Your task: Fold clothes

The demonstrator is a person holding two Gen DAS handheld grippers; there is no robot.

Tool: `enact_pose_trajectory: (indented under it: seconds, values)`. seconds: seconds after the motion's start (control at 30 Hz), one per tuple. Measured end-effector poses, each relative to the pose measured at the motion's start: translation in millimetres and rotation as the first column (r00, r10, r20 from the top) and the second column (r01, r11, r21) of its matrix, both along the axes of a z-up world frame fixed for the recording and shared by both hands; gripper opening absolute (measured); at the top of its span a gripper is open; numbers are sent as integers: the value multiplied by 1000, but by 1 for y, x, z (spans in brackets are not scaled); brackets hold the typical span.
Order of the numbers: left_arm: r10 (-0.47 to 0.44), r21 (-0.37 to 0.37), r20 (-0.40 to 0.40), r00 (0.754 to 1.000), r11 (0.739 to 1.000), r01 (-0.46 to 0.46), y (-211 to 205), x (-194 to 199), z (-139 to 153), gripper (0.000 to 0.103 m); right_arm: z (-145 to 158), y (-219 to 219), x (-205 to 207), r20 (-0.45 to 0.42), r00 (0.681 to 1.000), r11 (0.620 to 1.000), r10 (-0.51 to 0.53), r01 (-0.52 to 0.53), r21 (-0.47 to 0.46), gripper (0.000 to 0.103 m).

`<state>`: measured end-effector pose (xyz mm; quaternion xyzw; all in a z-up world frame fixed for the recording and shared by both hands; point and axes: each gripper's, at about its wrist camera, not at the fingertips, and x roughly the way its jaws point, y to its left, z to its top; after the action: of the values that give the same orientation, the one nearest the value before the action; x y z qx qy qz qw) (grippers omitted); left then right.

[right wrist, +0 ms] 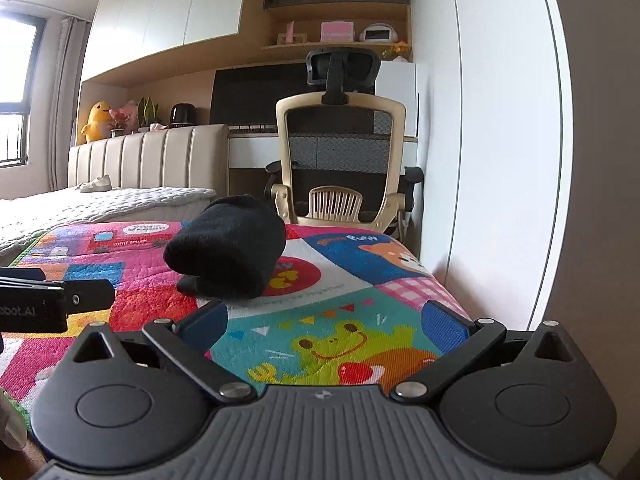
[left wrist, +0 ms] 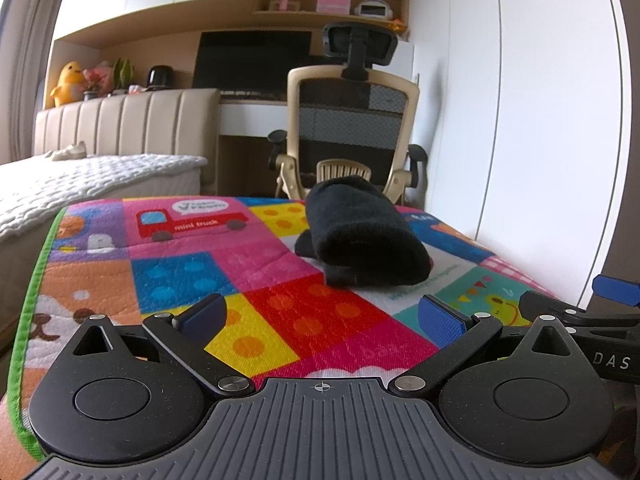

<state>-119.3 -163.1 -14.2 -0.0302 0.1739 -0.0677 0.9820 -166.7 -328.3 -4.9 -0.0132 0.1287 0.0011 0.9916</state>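
Left gripper and right gripper sit level, side by side, both spread wide and empty, short of the rolled black garment on the mat.

Left gripper & right gripper: black linkage arms, silver pivot screws, blue ribbed pads, grey ribbed base w/ crosshair mark, round black caps; white lettering on sides.

Mat print beneath the black bundle — hidden, shelf items unclear
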Motion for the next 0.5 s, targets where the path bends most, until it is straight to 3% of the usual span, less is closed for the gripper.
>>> enact_pose_trajectory:
  seconds: [0.5]
  values:
    - [-1, 4, 0, 1000, 1000, 1, -2, 0, 0, 103, -3, -4, 2, -23, 1000, 1000, -1, 1, 18, 103]
